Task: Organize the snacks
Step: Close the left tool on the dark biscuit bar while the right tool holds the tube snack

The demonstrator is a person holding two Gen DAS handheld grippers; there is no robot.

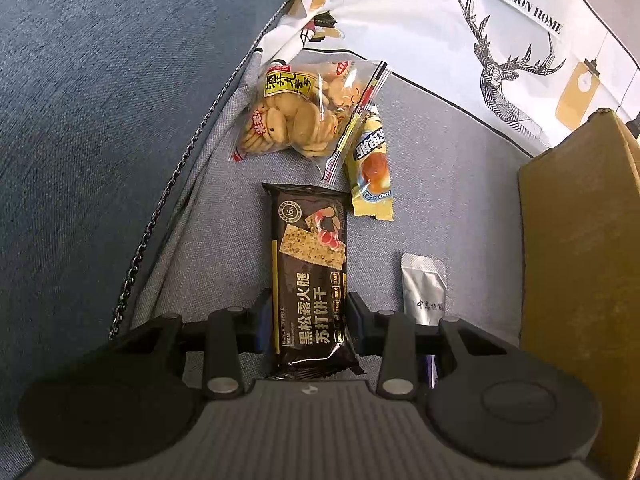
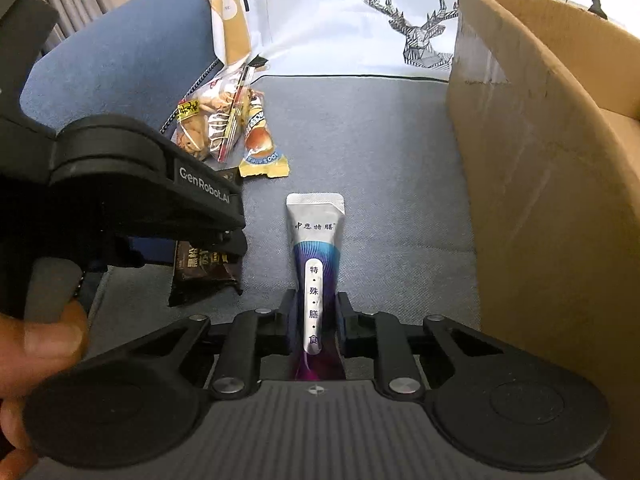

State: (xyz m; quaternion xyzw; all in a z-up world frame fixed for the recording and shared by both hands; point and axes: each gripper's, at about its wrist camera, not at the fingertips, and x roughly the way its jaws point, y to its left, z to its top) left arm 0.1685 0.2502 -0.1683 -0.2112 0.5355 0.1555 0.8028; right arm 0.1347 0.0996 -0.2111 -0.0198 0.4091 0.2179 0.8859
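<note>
Low in the centre of the left wrist view, the left gripper (image 1: pixel 310 320) has its jaws closed on a dark cracker pack (image 1: pixel 308 272) printed "BLACK TRUFFLE HAM" with large Chinese characters and a "16" badge; the pack lies lengthwise on the grey sofa seat (image 1: pixel 440 184), running up the frame from between the pads. Above it, in the upper middle, sits a clear bag of small round biscuits (image 1: pixel 304 116) with a yellow label in Chinese, and just to its right, partly under it, a yellow bread packet (image 1: pixel 370 172). At the lower right of that view only the silver top of a pouch (image 1: pixel 424 288) shows, beside the brown wall of a cardboard box (image 1: pixel 576 240). A white cushion (image 1: pixel 460 32) across the top reads "FASHION HOME" over a line-drawn deer head, and a dark chain (image 1: pixel 176 176) runs diagonally along the seam of the blue sofa arm. The right wrist view shows that pouch whole: silver at the top, blue and purple below, with a vertical white strip of Chinese characters, its lower part pinched between the nearly closed jaws of the right gripper (image 2: pixel 316 324). Only this view shows the left gripper's body at the left, marked "GenRobot.AI", covering most of the cracker pack, a thumb (image 2: pixel 44 344) at the lower left edge, and the box's open top at the upper right.
</note>
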